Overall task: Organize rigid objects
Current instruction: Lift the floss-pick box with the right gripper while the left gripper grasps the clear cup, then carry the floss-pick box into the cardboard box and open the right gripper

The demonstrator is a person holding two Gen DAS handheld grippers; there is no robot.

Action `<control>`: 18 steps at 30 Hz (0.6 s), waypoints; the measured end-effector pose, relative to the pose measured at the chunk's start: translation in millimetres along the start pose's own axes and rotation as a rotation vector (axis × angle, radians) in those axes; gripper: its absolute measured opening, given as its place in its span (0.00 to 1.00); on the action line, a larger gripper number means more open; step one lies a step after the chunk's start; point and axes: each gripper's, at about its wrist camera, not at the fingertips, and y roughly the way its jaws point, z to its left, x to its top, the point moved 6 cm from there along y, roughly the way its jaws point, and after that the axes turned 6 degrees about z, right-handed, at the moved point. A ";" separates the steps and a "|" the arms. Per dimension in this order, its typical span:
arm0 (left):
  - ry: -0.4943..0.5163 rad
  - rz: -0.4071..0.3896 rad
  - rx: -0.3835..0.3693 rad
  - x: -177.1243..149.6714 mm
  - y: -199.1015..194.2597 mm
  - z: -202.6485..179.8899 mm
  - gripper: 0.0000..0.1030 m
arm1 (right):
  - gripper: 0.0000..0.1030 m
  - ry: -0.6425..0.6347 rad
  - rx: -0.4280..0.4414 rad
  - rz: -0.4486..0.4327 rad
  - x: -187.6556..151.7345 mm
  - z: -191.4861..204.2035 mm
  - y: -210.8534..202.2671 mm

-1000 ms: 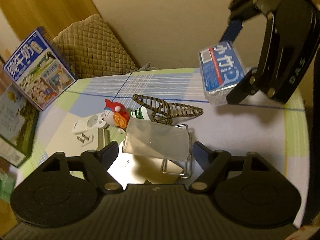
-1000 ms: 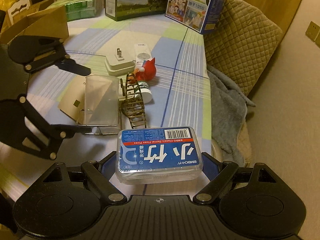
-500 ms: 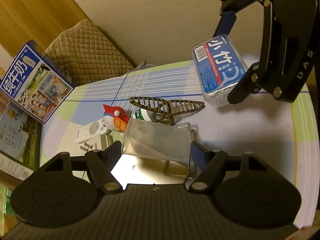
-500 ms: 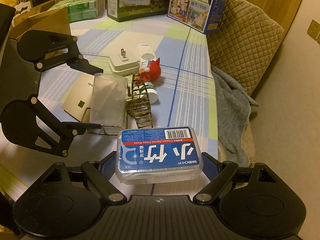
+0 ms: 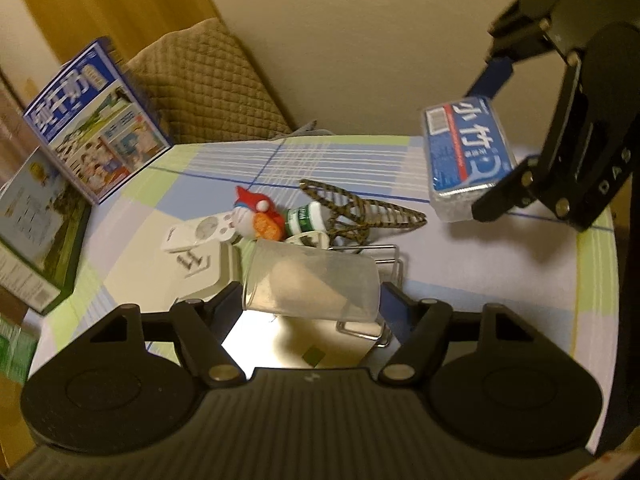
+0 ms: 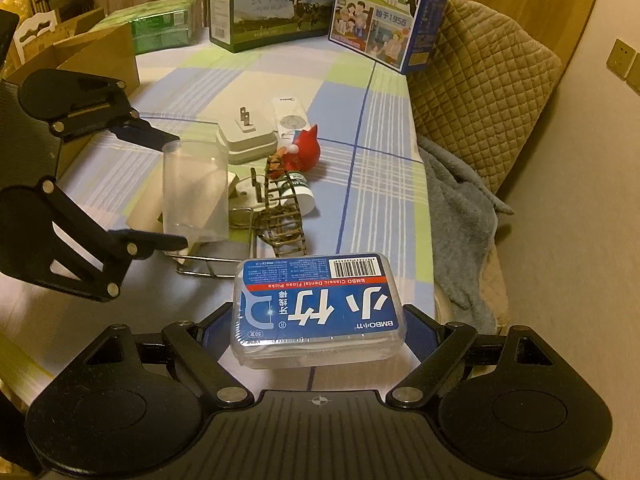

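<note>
My left gripper [image 5: 312, 300] is shut on a clear plastic cup [image 5: 310, 286] and holds it above the table; it also shows in the right wrist view [image 6: 194, 196]. My right gripper [image 6: 318, 320] is shut on a blue dental floss pick box [image 6: 318, 306], held in the air at the right in the left wrist view [image 5: 466, 156]. On the table lie a woven spiral holder [image 5: 360, 212], a small green-label bottle [image 5: 306, 216], a red toy figure [image 5: 258, 214], a white remote [image 5: 198, 234], a white plug adapter [image 5: 208, 270] and a wire rack [image 5: 380, 280].
Milk cartons [image 6: 386, 8] [image 6: 264, 0] stand at the far table edge, with green packs [image 6: 160, 28] and a cardboard box [image 6: 88, 52] beside them. A quilted chair [image 6: 484, 80] and grey cloth [image 6: 460, 208] sit beyond the table's right edge.
Both grippers have shifted slightly while holding their objects. The cup has tilted and the floss box sits further right and lower than half a second ago in the left wrist view.
</note>
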 end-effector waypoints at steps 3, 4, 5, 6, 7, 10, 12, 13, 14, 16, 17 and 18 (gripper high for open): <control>-0.061 -0.008 0.004 -0.4 -12.5 9.8 0.68 | 0.81 0.000 0.003 -0.011 3.4 4.8 -4.0; -0.082 -0.012 0.008 -0.3 -18.3 13.9 0.68 | 0.81 0.000 0.004 -0.016 5.1 6.2 -5.6; -0.106 -0.016 0.015 -0.3 -25.0 18.6 0.68 | 0.81 0.000 0.008 -0.026 8.1 8.6 -8.8; -0.131 -0.019 0.024 -0.6 -32.6 24.2 0.68 | 0.81 -0.001 0.012 -0.034 10.8 10.7 -11.3; -0.154 -0.021 0.033 -1.0 -40.3 29.3 0.68 | 0.81 -0.002 0.019 -0.044 14.6 13.7 -14.4; -0.240 -0.027 0.066 -6.9 -68.6 50.3 0.68 | 0.81 -0.017 0.043 -0.084 30.1 28.2 -27.2; -0.293 -0.029 0.096 -14.8 -90.6 67.3 0.68 | 0.81 -0.029 0.071 -0.117 42.0 43.0 -36.7; -0.318 -0.026 0.114 -19.9 -101.9 77.2 0.68 | 0.81 -0.036 0.091 -0.139 49.6 52.6 -42.4; -0.339 -0.022 0.134 -25.8 -113.7 87.3 0.68 | 0.81 -0.045 0.110 -0.158 56.5 62.5 -46.8; -0.377 -0.011 0.176 -41.0 -136.4 104.7 0.68 | 0.81 -0.061 0.149 -0.187 69.6 82.9 -53.5; -0.399 -0.005 0.195 -50.7 -148.5 113.5 0.68 | 0.81 -0.072 0.175 -0.203 77.9 96.6 -56.8; -0.424 0.004 0.215 -61.5 -160.1 123.8 0.68 | 0.81 -0.084 0.200 -0.215 85.7 109.7 -59.4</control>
